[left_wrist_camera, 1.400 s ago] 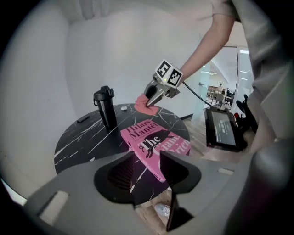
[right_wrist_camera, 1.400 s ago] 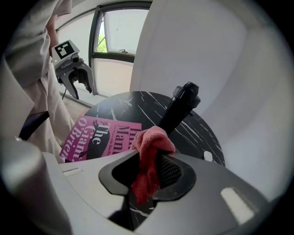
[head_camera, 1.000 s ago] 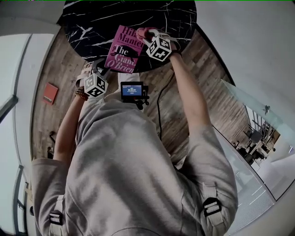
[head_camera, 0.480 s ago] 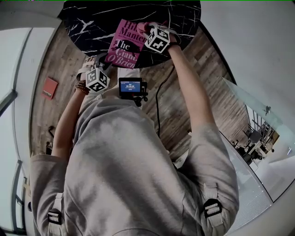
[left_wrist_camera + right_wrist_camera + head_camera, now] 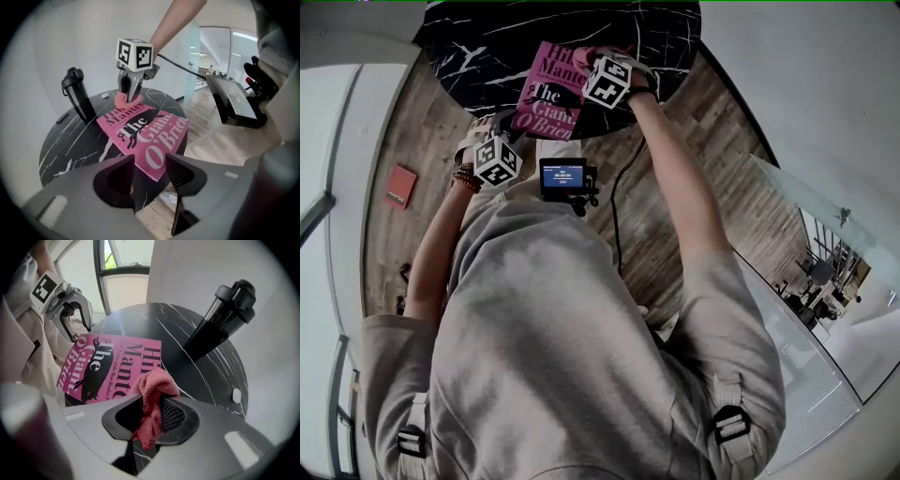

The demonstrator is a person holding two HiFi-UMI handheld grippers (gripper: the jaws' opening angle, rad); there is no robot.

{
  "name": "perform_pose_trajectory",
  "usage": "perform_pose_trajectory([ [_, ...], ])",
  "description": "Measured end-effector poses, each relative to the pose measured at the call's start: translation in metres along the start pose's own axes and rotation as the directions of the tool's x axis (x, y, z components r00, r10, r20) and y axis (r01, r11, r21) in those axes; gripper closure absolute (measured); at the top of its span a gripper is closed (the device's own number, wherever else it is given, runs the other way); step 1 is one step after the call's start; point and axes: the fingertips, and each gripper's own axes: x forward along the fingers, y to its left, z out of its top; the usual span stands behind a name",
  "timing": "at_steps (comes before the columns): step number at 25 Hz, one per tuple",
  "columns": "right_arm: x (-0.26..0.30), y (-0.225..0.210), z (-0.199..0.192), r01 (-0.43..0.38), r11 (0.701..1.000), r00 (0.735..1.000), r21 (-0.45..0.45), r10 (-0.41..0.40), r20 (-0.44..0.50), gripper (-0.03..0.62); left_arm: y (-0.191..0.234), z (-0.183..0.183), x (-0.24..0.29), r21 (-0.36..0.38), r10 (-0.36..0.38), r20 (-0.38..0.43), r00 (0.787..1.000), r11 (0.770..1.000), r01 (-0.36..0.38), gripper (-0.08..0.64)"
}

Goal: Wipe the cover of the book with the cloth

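A pink book (image 5: pixel 546 92) lies flat on the round black marble table (image 5: pixel 478 47), its near corner over the edge. My right gripper (image 5: pixel 152 416) is shut on a pink cloth (image 5: pixel 152 385), pressing it on the cover's top part. The left gripper view shows that cloth (image 5: pixel 123 98) under the right gripper (image 5: pixel 129 96) at the book's (image 5: pixel 145 136) far end. My left gripper (image 5: pixel 150 176) hangs at the near corner; its jaws are opening, with nothing pressed between them. From the right gripper view, the left gripper (image 5: pixel 77 324) stands wide beside the book (image 5: pixel 112 364).
A tall black bottle (image 5: pixel 220 319) stands upright on the table (image 5: pixel 211 376) beyond the book, also seen as the bottle (image 5: pixel 77 93) at far left. A small white disc (image 5: pixel 236 395) lies near the rim. A chest-mounted camera (image 5: pixel 565 178) hangs by the table edge. Wood floor lies around.
The right gripper with the cloth has slid a little leftward over the book's top. The left gripper has stayed by the near corner.
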Motion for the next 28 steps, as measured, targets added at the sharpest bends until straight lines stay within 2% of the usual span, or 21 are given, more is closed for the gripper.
perform_pose_trajectory([
  [6,0.001,0.0,-0.002,0.003,1.0,1.0,0.015,-0.003,-0.012,0.503,-0.01,0.002,0.001,0.063,0.0,0.009,1.0,0.998,-0.001,0.419],
  [15,-0.001,0.011,0.002,-0.02,0.999,1.0,0.042,0.02,0.0,0.503,-0.009,0.002,0.002,-0.01,-0.05,0.013,0.999,0.999,0.05,0.423],
  [28,0.0,0.031,0.007,-0.046,0.998,0.999,0.04,0.046,0.008,0.503,-0.008,0.001,0.002,-0.031,-0.045,0.008,0.999,0.998,0.045,0.423],
])
